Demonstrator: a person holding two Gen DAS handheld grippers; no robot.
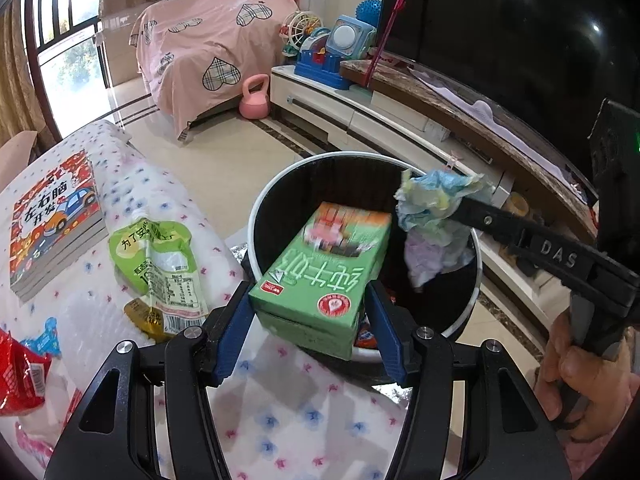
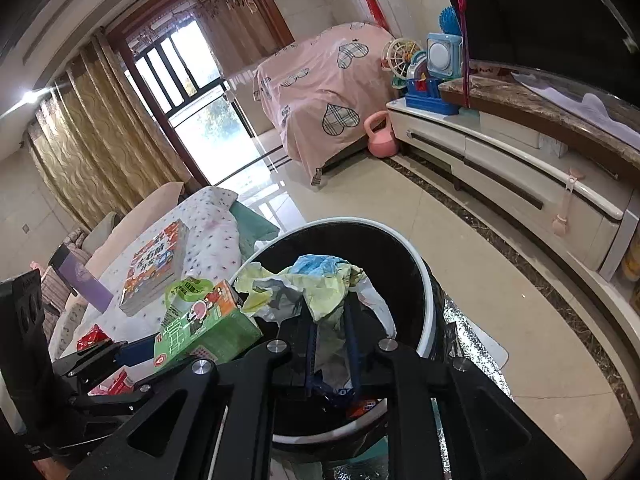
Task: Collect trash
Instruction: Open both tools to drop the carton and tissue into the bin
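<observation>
Over the round black waste bin with a white rim (image 1: 472,312), both grippers hung with their loads so that whatever dropped would land inside. At the near left, the left gripper (image 1: 308,308) clamped a green cardboard milk carton (image 1: 320,276) between its blue pads, the carton's far end jutting past the rim. From the right, the right gripper (image 2: 332,320) pinched a crumpled wad of pastel tissue paper (image 2: 316,284) above the bin's middle. On the spotted-cloth bench (image 1: 280,420) to the left, a green plastic pouch (image 1: 160,268) and a red wrapper (image 1: 20,376) lay uncollected beside a children's book (image 1: 56,220).
</observation>
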